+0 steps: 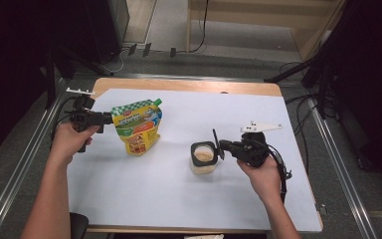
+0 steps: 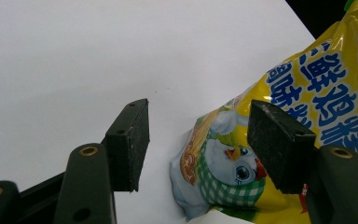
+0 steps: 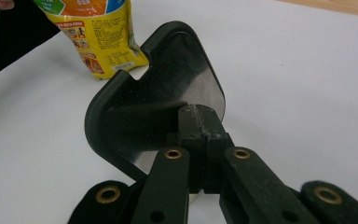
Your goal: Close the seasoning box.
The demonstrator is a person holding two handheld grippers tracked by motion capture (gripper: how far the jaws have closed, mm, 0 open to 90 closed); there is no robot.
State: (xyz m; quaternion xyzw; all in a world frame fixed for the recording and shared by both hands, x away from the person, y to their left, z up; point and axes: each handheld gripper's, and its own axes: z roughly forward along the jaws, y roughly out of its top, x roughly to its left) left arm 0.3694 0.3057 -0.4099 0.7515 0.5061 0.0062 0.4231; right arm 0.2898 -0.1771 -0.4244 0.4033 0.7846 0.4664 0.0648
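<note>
A white sheet point(image 1: 179, 189) covers a wooden table point(image 1: 189, 85), with grey floor, cables and dark stands around it.

Nearest the person, two forearms come in from the bottom edge of the high view. The right hand point(image 1: 263, 177) holds the right gripper point(image 1: 221, 147), which points toward the left. Its jaws are closed tight on a black lid point(image 1: 215, 144), held on edge just beside the open mouth of a clear jar point(image 1: 203, 158). In the right gripper view the lid point(image 3: 156, 98) stands between the camera and the table, pinched at its lower edge by the two black pads. The jar stands upright on the sheet, right of the middle, with a pale, grainy filling inside it.

Further out and to the left, the left hand point(image 1: 69, 140) carries the left gripper point(image 1: 110, 118), aimed at the upper edge of a yellow pouch point(image 1: 138, 127). The pouch stands upright on the sheet, with a green checked band and a green spout at its top. In the left gripper view the jaws are spread apart; the pouch point(image 2: 317, 116) lies partly behind the right pad, and the gap between the pads shows bare white sheet. Whether that pad touches the pouch cannot be told. The pouch and the jar stand well apart.

Beyond the table lie the floor, a wooden frame and trailing cables.
</note>
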